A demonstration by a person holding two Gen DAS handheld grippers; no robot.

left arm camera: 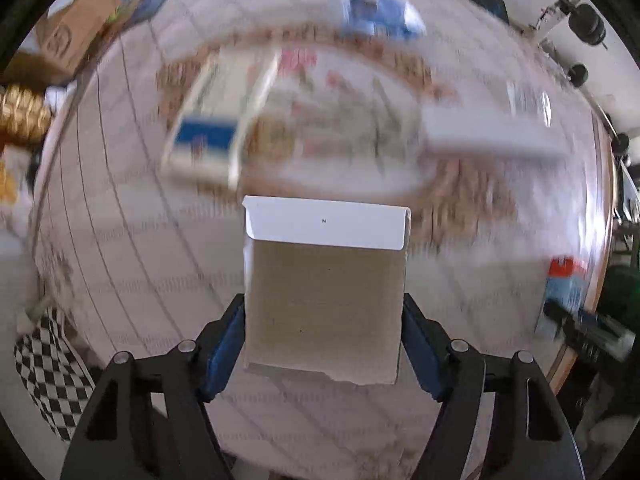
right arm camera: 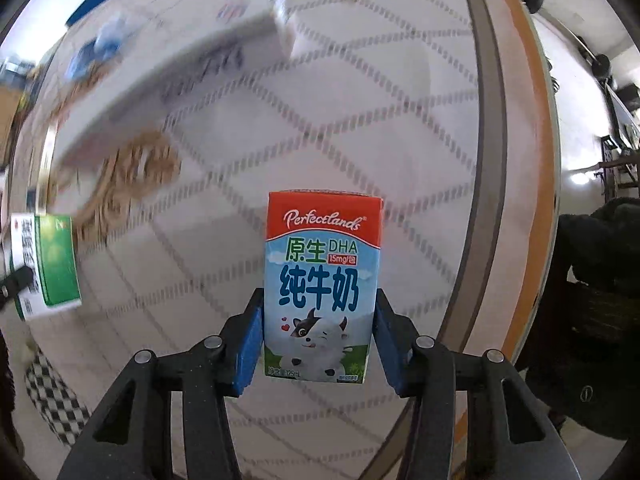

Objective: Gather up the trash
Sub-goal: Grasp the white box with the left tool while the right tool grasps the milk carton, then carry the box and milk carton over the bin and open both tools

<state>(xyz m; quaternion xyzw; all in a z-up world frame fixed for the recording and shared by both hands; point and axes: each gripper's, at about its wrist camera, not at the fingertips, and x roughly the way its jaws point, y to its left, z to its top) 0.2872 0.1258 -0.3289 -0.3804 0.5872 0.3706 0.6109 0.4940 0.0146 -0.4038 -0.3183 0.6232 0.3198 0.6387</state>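
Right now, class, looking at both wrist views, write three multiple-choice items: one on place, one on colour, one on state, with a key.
1. Where is the milk carton?
A. Between the right gripper fingers
B. Lying flat on the tablecloth
C. Inside a woven basket

2. What colour is the carton's top band?
A. Green
B. Red-orange
C. Black

3. How is the brown cardboard box in the left gripper?
A. Lying loose
B. Crushed flat
C. Clamped between the blue pads

Key: 1 A, pads flank both sides; 2 B, the brand name sits on red-orange; 3 C, pads press its edges.
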